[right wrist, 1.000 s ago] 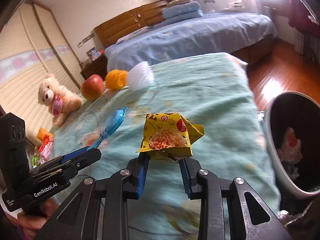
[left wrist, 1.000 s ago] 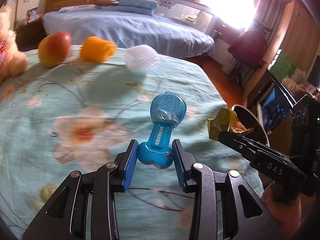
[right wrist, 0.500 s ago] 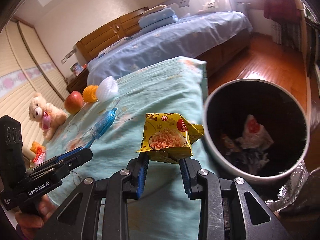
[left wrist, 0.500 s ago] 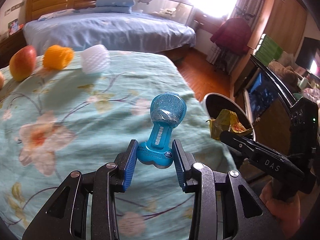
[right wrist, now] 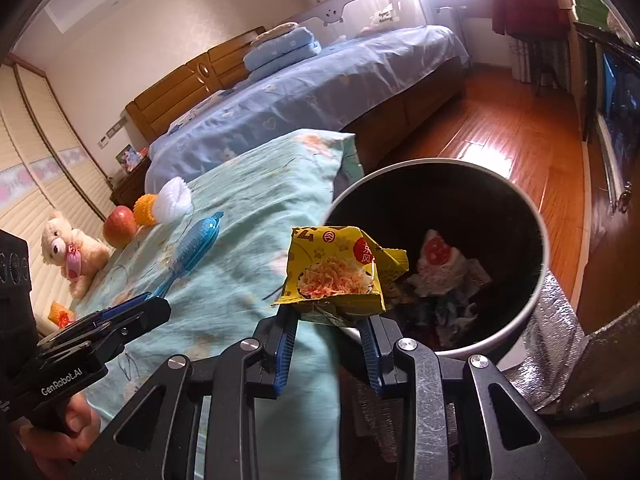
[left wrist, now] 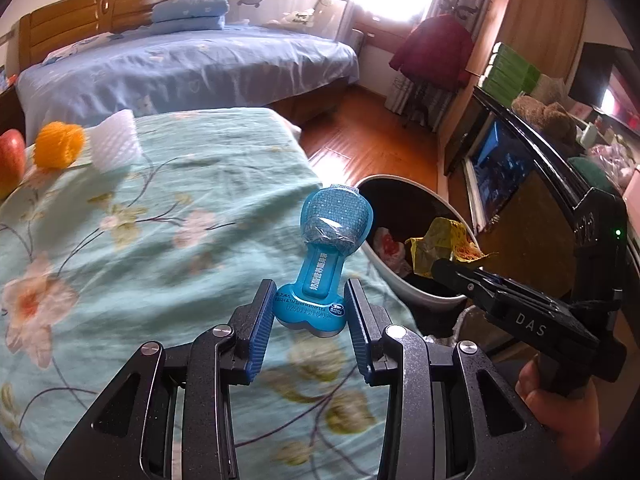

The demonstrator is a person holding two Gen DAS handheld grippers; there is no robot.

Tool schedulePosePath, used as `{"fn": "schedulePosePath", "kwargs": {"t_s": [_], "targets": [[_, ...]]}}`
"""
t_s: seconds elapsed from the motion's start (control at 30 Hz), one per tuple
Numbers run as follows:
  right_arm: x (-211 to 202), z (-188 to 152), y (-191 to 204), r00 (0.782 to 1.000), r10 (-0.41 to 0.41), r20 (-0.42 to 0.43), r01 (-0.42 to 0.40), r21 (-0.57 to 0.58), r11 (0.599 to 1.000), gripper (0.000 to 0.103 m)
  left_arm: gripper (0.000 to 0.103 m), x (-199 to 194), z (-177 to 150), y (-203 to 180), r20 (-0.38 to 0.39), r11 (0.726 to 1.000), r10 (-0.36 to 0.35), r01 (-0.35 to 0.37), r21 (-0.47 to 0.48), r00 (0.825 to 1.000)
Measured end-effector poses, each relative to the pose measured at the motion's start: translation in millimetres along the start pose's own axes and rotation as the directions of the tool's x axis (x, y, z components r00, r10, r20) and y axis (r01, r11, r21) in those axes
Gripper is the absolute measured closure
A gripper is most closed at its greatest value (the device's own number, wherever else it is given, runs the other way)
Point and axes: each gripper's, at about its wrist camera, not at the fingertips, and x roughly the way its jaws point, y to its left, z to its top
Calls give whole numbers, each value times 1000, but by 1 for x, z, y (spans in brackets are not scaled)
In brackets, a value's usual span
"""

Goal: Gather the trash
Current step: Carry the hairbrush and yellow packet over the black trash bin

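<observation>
My left gripper [left wrist: 309, 322] is shut on a blue plastic blister pack [left wrist: 326, 256], held over the edge of the floral bed cover near the bin. My right gripper [right wrist: 327, 322] is shut on a crumpled yellow snack wrapper [right wrist: 340, 276], held at the near rim of the round black bin [right wrist: 536, 280]. The bin holds several pieces of trash [right wrist: 436, 264]. In the left wrist view the wrapper [left wrist: 444, 250] hangs over the bin [left wrist: 404, 276], and the right gripper [left wrist: 452, 270] comes in from the right. The blue pack [right wrist: 196, 240] and the left gripper [right wrist: 156, 306] show in the right wrist view.
On the teal floral bed cover [left wrist: 140, 240] lie an apple [left wrist: 10, 156], an orange foam net [left wrist: 58, 146] and a white foam net [left wrist: 114, 146]. A teddy bear [right wrist: 74, 252] sits further back. A blue bed [left wrist: 180, 68], wooden floor [left wrist: 372, 136] and a dark cabinet [left wrist: 520, 160] surround.
Both grippers have moved to the right, off the bed towards the bin, each keeping its load. The wrapper now hangs over the bin's opening.
</observation>
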Motion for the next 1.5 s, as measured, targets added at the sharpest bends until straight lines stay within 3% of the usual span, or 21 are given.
{"fn": "schedulePosePath", "kwargs": {"t_s": [0.6,1.5], "targets": [[-4,10,-46,998,-54,17,53,57,997,72,69,31,12,-43,-32,997,-18,21,76,999],[11,32,-75,997,-80,-15,81,88,993,69,68,77,33,-81,-91,990,-15,27,140,996]]}}
